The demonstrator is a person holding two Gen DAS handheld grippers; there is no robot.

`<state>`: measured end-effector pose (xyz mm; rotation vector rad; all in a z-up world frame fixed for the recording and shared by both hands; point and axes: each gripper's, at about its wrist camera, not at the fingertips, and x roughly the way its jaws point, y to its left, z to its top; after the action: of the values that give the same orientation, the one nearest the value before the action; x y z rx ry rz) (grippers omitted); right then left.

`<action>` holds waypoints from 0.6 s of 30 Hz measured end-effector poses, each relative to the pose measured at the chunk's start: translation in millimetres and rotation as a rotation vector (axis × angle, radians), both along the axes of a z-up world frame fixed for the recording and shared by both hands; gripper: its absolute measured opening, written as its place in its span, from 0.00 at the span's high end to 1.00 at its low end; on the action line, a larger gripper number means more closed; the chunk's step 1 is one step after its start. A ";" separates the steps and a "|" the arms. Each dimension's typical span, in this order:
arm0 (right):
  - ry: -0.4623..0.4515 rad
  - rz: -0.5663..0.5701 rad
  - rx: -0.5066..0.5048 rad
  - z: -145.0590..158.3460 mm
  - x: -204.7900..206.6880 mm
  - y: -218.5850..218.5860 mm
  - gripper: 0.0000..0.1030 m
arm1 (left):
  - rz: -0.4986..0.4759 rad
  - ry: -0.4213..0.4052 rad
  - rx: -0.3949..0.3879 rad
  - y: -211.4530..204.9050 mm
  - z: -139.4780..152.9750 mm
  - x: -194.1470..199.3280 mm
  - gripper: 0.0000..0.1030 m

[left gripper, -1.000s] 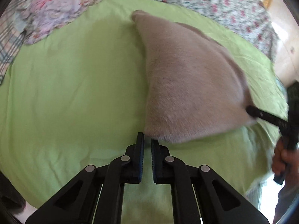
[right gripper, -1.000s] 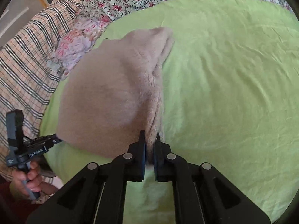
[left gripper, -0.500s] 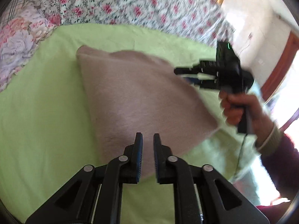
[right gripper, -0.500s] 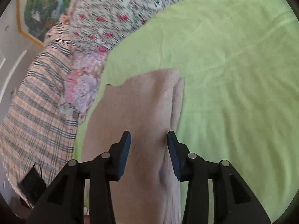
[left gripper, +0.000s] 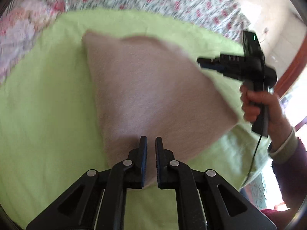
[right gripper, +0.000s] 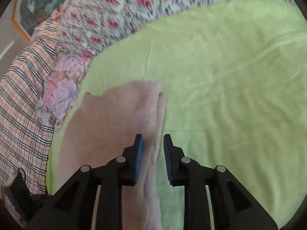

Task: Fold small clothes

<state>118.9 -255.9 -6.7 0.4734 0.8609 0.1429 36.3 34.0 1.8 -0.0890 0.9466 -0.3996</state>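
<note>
A folded beige fleece garment lies flat on the green sheet; it also shows in the right wrist view. My left gripper hovers over its near edge with the jaws a narrow gap apart and nothing between them. My right gripper is open and empty above the garment's folded right edge. In the left wrist view the right gripper is held in a hand above the garment's far right side.
A floral quilt and a plaid blanket lie along the far and left sides of the bed. The green sheet stretches to the right. A framed picture hangs on the wall. A doorway is at right.
My right gripper has let go of the garment and opened, then lifted away. My left gripper has let go of the near edge too. The garment now lies flat and folded on the sheet.
</note>
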 end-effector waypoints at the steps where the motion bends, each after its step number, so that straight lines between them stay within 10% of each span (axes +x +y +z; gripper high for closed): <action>1: -0.024 0.026 0.018 9.1 -9.1 2.8 0.77 | -0.001 -0.023 -0.004 -1.1 8.4 -0.4 0.91; 11: 0.100 0.125 -0.067 -39.0 -26.6 47.0 0.89 | 0.105 0.016 -0.003 19.3 -18.9 82.3 0.93; 18: 0.076 0.126 -0.066 -27.3 -41.4 44.6 0.93 | 0.125 -0.003 0.001 15.9 -17.1 73.3 0.93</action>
<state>77.5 -211.3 -34.1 0.3648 0.9675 0.2129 109.6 49.9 -15.2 -0.1462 0.9329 -0.2837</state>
